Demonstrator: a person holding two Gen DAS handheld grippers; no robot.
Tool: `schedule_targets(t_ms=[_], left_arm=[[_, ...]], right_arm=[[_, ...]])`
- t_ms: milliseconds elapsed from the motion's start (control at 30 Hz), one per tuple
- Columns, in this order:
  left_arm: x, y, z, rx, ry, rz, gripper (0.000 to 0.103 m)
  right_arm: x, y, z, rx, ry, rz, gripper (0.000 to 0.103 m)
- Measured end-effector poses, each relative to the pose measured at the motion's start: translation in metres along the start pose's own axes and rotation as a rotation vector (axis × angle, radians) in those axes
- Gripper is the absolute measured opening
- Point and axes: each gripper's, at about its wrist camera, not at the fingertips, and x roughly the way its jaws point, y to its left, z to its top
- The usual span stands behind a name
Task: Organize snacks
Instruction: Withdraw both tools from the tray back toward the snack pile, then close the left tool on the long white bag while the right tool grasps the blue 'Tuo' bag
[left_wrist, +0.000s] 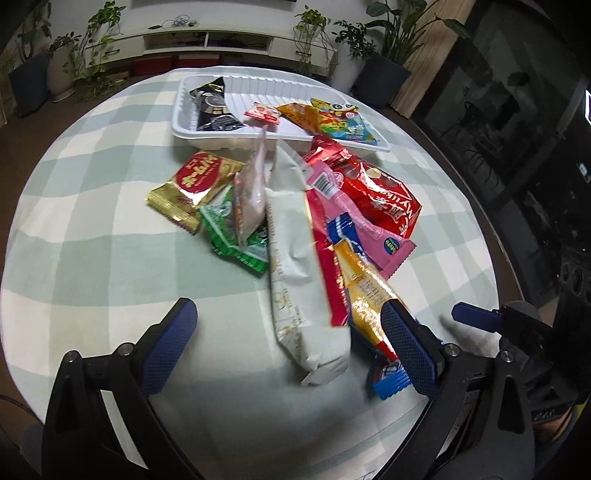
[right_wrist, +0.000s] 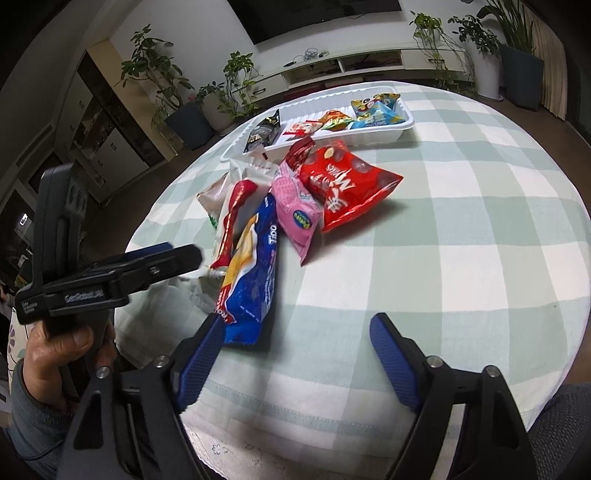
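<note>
- Snacks: heap of packets mid-table, on checked cloth (right_wrist: 461, 229), just before white tray (left_wrist: 184, 127).
- Blue packet (right_wrist: 258, 280), reads "TIDO".
- Pink packet (right_wrist: 299, 218), blue oval label, lettering illegible.
- Red bag (right_wrist: 351, 184), large white lettering, upside down.
- Tray holds four small packets.
- Left gripper (left_wrist: 291, 339): jaws wide, astride pale packet (left_wrist: 295, 258), nothing gripped.
- Right gripper (right_wrist: 295, 358): jaws apart, empty.
</note>
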Motion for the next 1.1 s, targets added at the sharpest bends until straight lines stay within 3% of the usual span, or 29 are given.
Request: schedule_targets(t_ms=[167,333,700,1100], left_arm=[[0.015,-0.002,0.017,0.001,0.025,0.004,0.085],[0.03,0.002,0.028,-0.018,0.059,-0.04,0.06],[0.035,0.004,0.033,-0.01,0.071,-0.077,0.044],[0.035,0.006,0.03,-0.003,0.083,-0.057,0.044]], right_arm=[[-0.002,0.003,0.0,-0.013,-0.005,0.006,0.078],[-0.001,0.003,0.001,-0.02,0.004,0.013,0.075],[0.004,0.007,0.001,-0.034,0.016,0.02,0.072],[0.007,0.01,0.003,-0.045,0.029,0.015,0.072]])
